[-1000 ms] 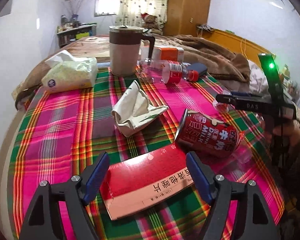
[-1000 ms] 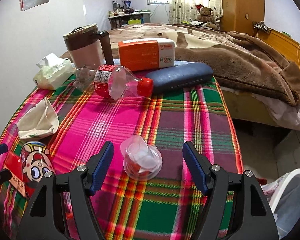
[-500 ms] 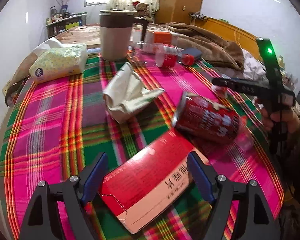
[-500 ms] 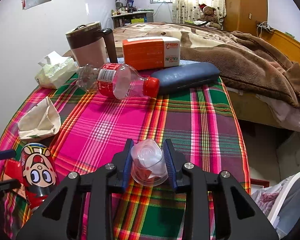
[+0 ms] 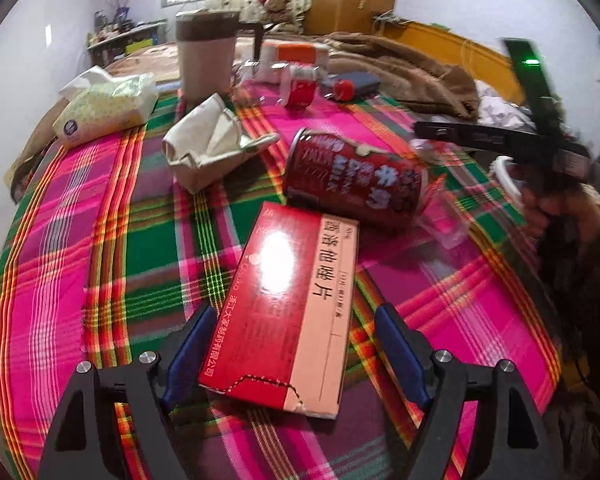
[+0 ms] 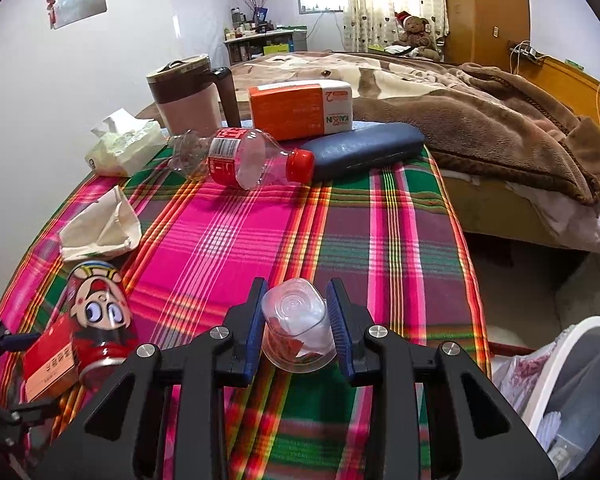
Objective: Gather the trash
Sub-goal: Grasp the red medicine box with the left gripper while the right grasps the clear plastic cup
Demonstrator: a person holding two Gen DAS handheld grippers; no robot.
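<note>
With the right gripper (image 6: 296, 324) pinching the clear plastic cup (image 6: 294, 322) above the plaid cloth (image 6: 400, 248) and the left gripper (image 5: 296, 344) spread around the red box (image 5: 288, 308), mid-pickup; next, probably carry to the bin (image 6: 572, 384), then fetch the can (image 5: 356, 184) beyond.

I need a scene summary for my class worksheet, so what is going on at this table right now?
A person with a tool in each hand is clearing rubbish off a plaid tablecloth. The right tool is shut on a clear plastic cup; a lined bin sits to its right, beyond the table edge. The left tool is open, its fingers either side of a flat red box. A red can, crumpled paper and an empty bottle still lie on the cloth.
</note>
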